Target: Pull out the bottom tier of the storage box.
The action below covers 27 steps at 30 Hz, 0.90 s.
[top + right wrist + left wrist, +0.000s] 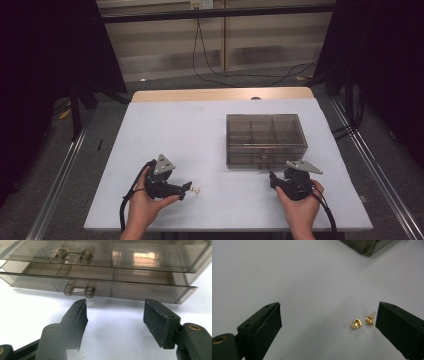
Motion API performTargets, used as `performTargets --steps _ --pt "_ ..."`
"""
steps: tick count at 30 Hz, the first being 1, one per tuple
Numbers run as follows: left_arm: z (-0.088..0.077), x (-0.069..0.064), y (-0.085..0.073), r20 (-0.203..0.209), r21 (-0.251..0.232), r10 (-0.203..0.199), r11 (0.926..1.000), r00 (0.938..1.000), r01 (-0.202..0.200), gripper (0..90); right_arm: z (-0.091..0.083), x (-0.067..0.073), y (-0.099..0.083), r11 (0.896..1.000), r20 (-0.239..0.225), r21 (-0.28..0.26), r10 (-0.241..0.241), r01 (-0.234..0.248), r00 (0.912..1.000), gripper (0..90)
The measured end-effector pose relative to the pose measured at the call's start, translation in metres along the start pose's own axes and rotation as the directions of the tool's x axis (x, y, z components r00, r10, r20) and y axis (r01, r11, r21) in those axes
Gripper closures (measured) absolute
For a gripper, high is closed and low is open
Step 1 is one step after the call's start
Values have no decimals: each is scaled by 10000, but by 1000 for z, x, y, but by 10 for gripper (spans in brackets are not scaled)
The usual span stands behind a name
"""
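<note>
Two small gold pieces (195, 189) lie side by side on the white table top (175, 130). In the left gripper view one gold piece (356, 323) sits just left of the other (370, 320), which is right beside the right-hand jaw. My left gripper (186, 191) (328, 312) is open, low over the table, with nothing held. A smoky clear drawer box (265, 140) (112, 265) stands at the right. My right gripper (272, 177) (115, 307) is open and empty just in front of the lower drawer's handle (78, 290), which sits a little proud of the upper drawer.
The box's corner (367, 245) shows at the top of the left gripper view. The box lid shows several compartments. Beyond the table's far wooden edge (220, 94) is floor with a black cable (210, 75). Metal rails run along both sides.
</note>
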<state>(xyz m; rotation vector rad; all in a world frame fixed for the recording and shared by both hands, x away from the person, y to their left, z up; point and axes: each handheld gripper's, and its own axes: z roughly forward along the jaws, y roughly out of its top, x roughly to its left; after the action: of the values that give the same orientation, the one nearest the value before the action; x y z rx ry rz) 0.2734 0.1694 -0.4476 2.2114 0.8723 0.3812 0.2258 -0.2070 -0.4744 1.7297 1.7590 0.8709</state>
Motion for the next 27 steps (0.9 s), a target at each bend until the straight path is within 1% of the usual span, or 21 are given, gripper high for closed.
performTargets --steps 2,3,4,5,6,10,11,12,14,16,17,19,20,22,25,26,27 --pt "2 -5 4 134 54 108 9999 9999 -108 63 -3 -8 0 10000 -42 1 -6 6 10000 351" --pt "2 -5 4 134 54 108 9999 9999 -108 63 -3 -8 0 10000 -42 1 -6 6 10000 351" --pt "3 -6 5 207 1 86 10000 9997 -86 63 -4 -10 1 10000 -50 -16 24 -24 10000 348" --pt "5 -9 6 181 90 84 9999 9998 -85 63 -6 -15 1 10000 -134 -85 23 -24 9999 343" --pt "7 -10 6 283 82 -17 10000 9996 15 63 -7 -17 2 9999 -146 -118 0 -1 9999 344" --pt "11 -15 9 406 67 -50 10000 9992 47 63 -8 -22 3 9999 -195 -71 -98 96 9998 340" --pt "13 -17 12 457 77 26 10000 9990 -29 63 -9 -24 3 9998 -294 -91 -206 203 9994 335" --pt "13 -17 12 457 77 26 10000 9990 -29 63 -9 -24 3 9998 -294 -91 -206 203 9994 335" --pt "16 -21 15 567 36 -54 10000 9984 52 63 -10 -27 2 9996 -390 -112 -246 242 9989 333" --pt "20 -24 19 538 52 -92 9999 9985 89 63 -10 -31 3 9993 -560 -174 -330 321 9979 329" --pt "23 -27 21 642 28 -81 10000 9979 80 63 -11 -32 3 9993 -622 -174 -338 328 9975 326" --pt "26 -30 23 690 96 -76 9999 9976 69 63 -12 -36 3 9994 -643 -169 -325 315 9974 326" --pt "28 -33 24 665 76 -126 9999 9977 121 63 -12 -38 4 9994 -745 -124 -334 325 9967 320" --pt "31 -35 26 674 143 -72 9999 9977 63 63 -13 -41 4 9992 -782 -113 -388 380 9962 316" --pt "34 -37 28 638 208 -124 9997 9979 111 63 -13 -45 4 9987 -816 -96 -501 494 9954 312" --pt "37 -38 30 732 211 -117 9997 9973 102 63 -13 -49 4 9985 -922 -143 -546 535 9942 309" --pt "39 -40 31 669 163 -150 9998 9976 140 64 -13 -50 4 9985 -992 -176 -526 511 9937 308"
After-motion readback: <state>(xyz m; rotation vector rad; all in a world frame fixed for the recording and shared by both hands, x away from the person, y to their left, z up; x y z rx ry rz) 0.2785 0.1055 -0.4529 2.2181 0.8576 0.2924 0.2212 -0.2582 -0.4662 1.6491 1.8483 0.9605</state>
